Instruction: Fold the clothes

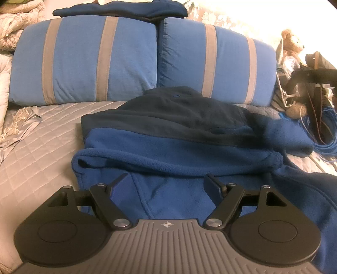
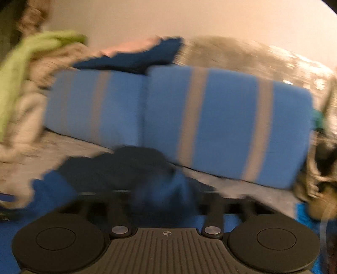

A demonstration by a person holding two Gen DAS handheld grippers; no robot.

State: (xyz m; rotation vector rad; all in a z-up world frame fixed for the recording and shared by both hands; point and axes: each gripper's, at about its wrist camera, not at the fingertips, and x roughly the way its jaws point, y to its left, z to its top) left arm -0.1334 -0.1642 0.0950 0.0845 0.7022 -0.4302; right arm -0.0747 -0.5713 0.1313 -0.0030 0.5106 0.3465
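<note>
The blue fleece (image 1: 168,147) is spread on the grey quilt (image 1: 42,137), near the striped pillows (image 1: 94,59); the left gripper (image 1: 167,185) is held released just above it; the right gripper (image 2: 166,202) looks spread too, though its fingertips are lost in blur, so a grasp can't be made out.

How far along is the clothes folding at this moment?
Done: a dark navy folded garment lies atop the blue grey-striped pillows. In hand: nothing; the left gripper is open over the partly folded blue fleece jacket; the right gripper looks open. Left: finishing that jacket.
</note>
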